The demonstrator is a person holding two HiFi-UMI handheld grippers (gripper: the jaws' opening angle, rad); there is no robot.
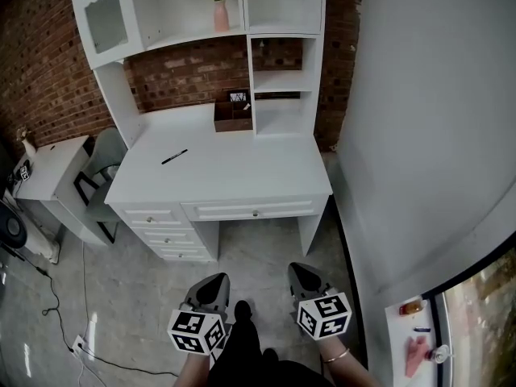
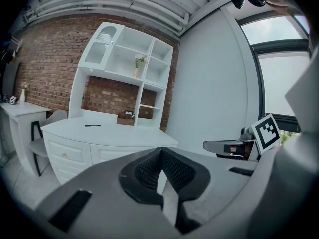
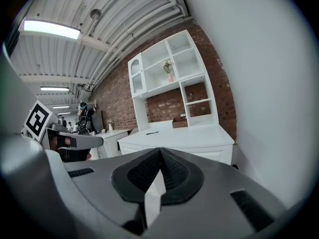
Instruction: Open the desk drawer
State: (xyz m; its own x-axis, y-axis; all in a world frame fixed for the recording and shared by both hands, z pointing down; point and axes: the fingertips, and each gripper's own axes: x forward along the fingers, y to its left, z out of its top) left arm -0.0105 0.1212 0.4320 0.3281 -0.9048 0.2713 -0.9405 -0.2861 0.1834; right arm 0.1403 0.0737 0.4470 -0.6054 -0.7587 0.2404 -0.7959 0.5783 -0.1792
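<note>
A small white side table (image 1: 50, 166) stands to the left of the white desk (image 1: 218, 176), and a grey chair (image 1: 103, 161) sits between them, right against the desk's left end. Three small drawers (image 1: 165, 237) are stacked under the left part of the desk. A black pen (image 1: 174, 157) lies on the desk top towards its left. A brown box (image 1: 232, 116) sits at the back of the desk, and a pink vase (image 1: 221, 14) stands on the shelf unit (image 1: 278, 22) above it. The wide drawer (image 1: 255, 210) under the desk top is fully closed, its knob facing the person. Well in front of the desk, above the floor (image 1: 129, 297), the left gripper (image 1: 211, 280) has its jaws pressed together with nothing between them. The right gripper (image 1: 301, 269) beside it is likewise closed and empty.
</note>
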